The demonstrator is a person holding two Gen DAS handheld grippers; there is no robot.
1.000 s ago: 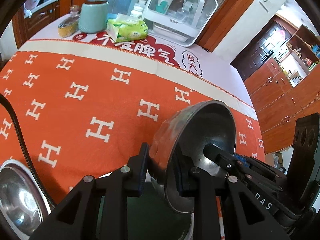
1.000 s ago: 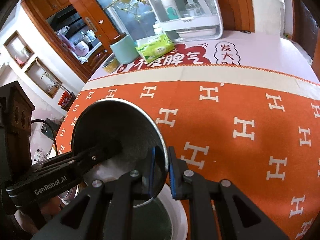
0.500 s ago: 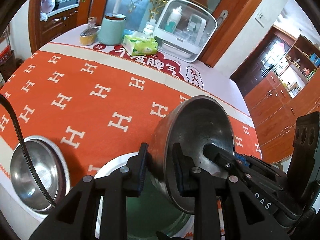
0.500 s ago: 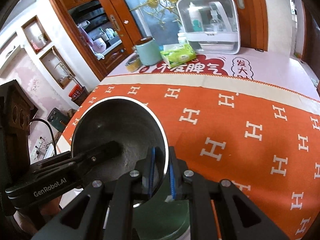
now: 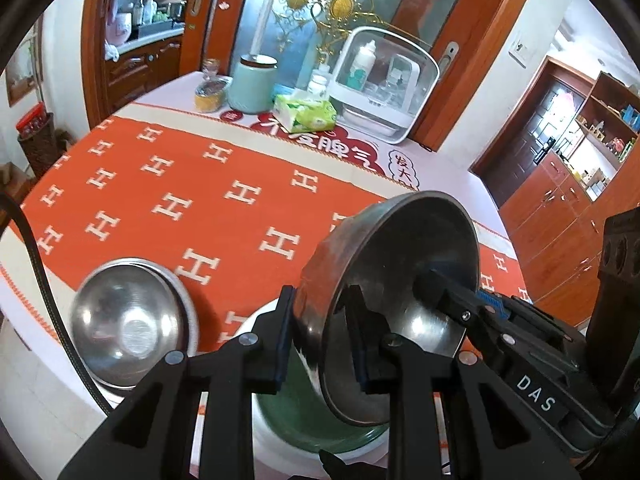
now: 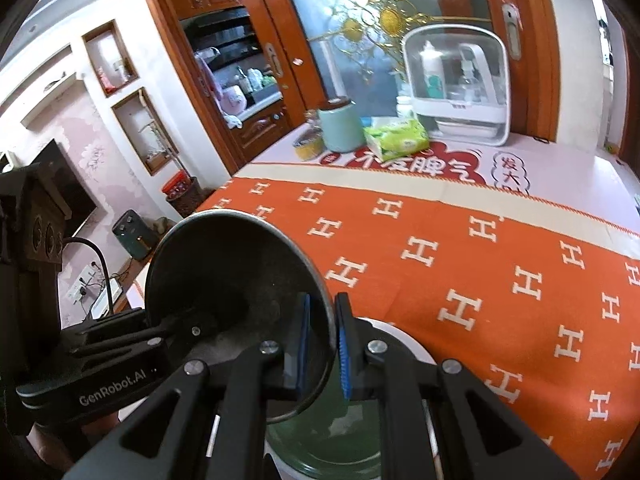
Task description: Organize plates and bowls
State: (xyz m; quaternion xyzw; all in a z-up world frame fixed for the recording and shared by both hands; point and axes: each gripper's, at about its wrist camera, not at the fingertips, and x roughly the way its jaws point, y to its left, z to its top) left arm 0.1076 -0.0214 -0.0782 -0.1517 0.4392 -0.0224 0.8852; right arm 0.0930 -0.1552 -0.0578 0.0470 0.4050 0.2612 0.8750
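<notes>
A steel bowl (image 5: 400,280) is held tilted in the air by both grippers, each on its rim. My left gripper (image 5: 322,340) is shut on the rim's left side. My right gripper (image 6: 322,340) is shut on the opposite side of the same bowl (image 6: 224,272). Below it a green bowl (image 5: 312,424) sits on a white plate (image 5: 248,328); both show in the right wrist view, the green bowl (image 6: 332,436) and the plate (image 6: 404,340). A second steel bowl (image 5: 128,324) rests on another white plate (image 5: 188,288) to the left.
The orange patterned cloth (image 5: 180,192) covers the table. At the far edge stand a mint canister (image 5: 252,84), a tissue pack (image 5: 306,114), a yellow tin (image 5: 208,98) and a clear storage box (image 5: 382,84). A black cable (image 5: 36,256) hangs at the left.
Both grippers have risen with the steel bowl and pulled back. More of the table and the second steel bowl on its plate have come into the left wrist view.
</notes>
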